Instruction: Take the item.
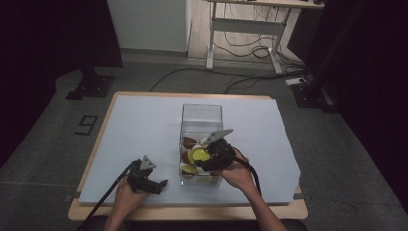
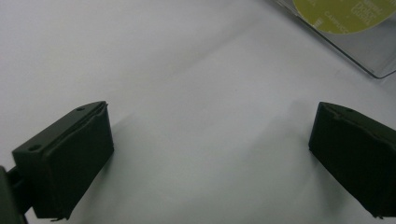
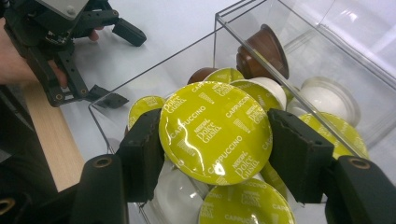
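My right gripper is clamped on a coffee capsule with a yellow-green foil lid, one jaw pressed against each side of it, the lid facing up toward my camera. I hold it at the near end of the clear plastic box, just over the heap of other capsules lying inside: more yellow-green lids, white ones, and a brown one leaning near the box's corner. In the high view the right gripper sits over the box's near end, which stands in the middle of the white sheet covering the table. My left gripper rests low on the sheet, left of the box and apart from it, its jaws spread wide with nothing between them.
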`<state>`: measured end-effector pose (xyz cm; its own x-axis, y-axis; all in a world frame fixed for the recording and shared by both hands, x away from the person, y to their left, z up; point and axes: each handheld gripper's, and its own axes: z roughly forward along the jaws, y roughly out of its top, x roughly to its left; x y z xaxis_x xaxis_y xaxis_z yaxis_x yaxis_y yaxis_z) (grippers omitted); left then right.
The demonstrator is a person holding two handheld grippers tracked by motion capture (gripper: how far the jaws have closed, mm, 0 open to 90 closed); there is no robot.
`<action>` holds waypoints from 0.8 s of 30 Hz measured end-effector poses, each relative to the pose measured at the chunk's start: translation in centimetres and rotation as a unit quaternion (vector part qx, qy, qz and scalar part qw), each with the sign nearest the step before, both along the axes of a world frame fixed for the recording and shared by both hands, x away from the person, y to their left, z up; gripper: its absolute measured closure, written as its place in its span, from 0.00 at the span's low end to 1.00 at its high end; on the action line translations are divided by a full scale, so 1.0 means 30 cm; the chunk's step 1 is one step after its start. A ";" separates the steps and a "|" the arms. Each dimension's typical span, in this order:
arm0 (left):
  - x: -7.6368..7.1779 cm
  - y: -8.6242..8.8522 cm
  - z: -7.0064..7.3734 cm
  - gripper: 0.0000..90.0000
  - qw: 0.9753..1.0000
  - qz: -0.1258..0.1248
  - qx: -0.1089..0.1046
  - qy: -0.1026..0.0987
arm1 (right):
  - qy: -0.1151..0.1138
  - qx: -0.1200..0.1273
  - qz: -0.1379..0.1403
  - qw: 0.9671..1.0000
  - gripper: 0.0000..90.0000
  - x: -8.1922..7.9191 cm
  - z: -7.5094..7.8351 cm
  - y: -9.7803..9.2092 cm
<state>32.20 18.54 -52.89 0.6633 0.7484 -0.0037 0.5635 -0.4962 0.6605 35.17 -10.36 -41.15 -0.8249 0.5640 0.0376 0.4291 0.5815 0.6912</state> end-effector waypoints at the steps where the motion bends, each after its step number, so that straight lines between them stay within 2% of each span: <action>1: 0.000 0.000 0.000 0.00 1.000 0.000 0.000 0.000 | 0.000 0.000 0.000 1.000 0.43 0.000 0.003 -0.003; 24: 0.000 0.000 0.000 0.00 1.000 0.000 0.000 0.000 | -0.016 0.007 -0.020 1.000 0.43 0.005 0.071 -0.111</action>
<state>32.20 18.54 -52.89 0.6634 0.7483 -0.0033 0.5633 -0.4965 0.6604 35.31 -13.70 -39.03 -0.8029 0.5959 0.0187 0.4287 0.5553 0.7127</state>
